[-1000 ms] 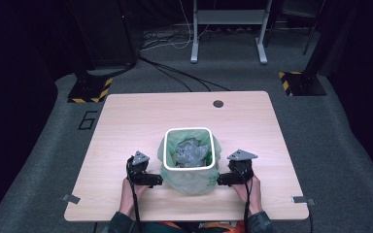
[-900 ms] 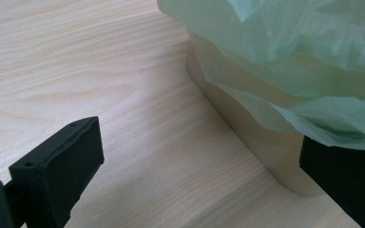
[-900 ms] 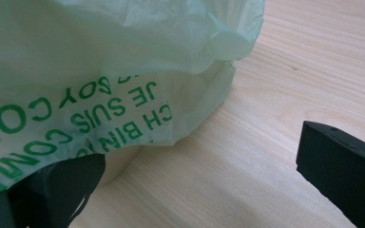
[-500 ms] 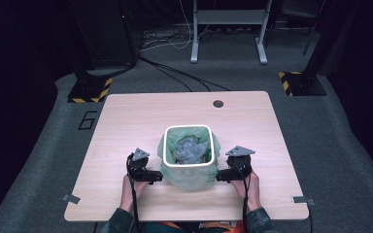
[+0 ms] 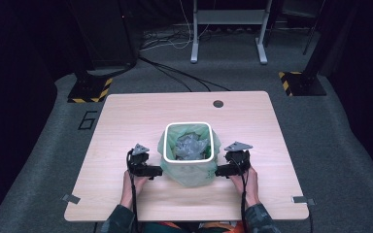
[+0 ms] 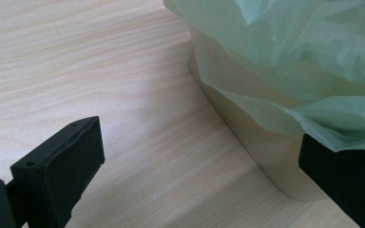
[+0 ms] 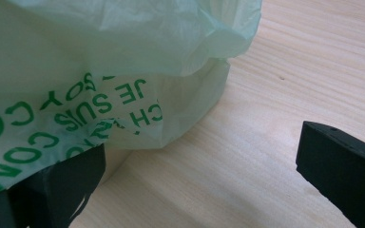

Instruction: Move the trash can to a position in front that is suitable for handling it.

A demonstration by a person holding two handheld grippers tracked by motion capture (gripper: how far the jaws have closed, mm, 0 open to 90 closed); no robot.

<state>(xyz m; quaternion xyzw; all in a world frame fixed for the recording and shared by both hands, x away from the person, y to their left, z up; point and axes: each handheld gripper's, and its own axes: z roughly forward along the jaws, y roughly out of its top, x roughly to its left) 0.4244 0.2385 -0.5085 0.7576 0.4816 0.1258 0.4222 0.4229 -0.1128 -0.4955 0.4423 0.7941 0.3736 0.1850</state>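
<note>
Tabletop (image 5: pixel 126 116): lined bin (image 5: pixel 188 162) sits between open left tongs (image 5: pixel 155 171) and right tongs (image 5: pixel 219 171).

The light wooden table (image 5: pixel 126 121) carried a dark round hole (image 5: pixel 218 104) near its far edge and small grey tabs (image 5: pixel 71 198) at its near corners. Beyond it, on the grey floor (image 5: pixel 349 145) (marked with a "6" (image 5: pixel 88 119)), lay cables (image 5: pixel 175 77), two yellow-and-black striped bases (image 5: pixel 88 90) and a grey metal stand (image 5: pixel 227 19).

The bin (image 5: pixel 188 145) with its green bag (image 5: pixel 189 174) stands between the left claw (image 5: pixel 156 171) and right claw (image 5: pixel 219 171), blocking any straight pass; the surface (image 5: pixel 141 111) beyond and outside both lies open.
</note>
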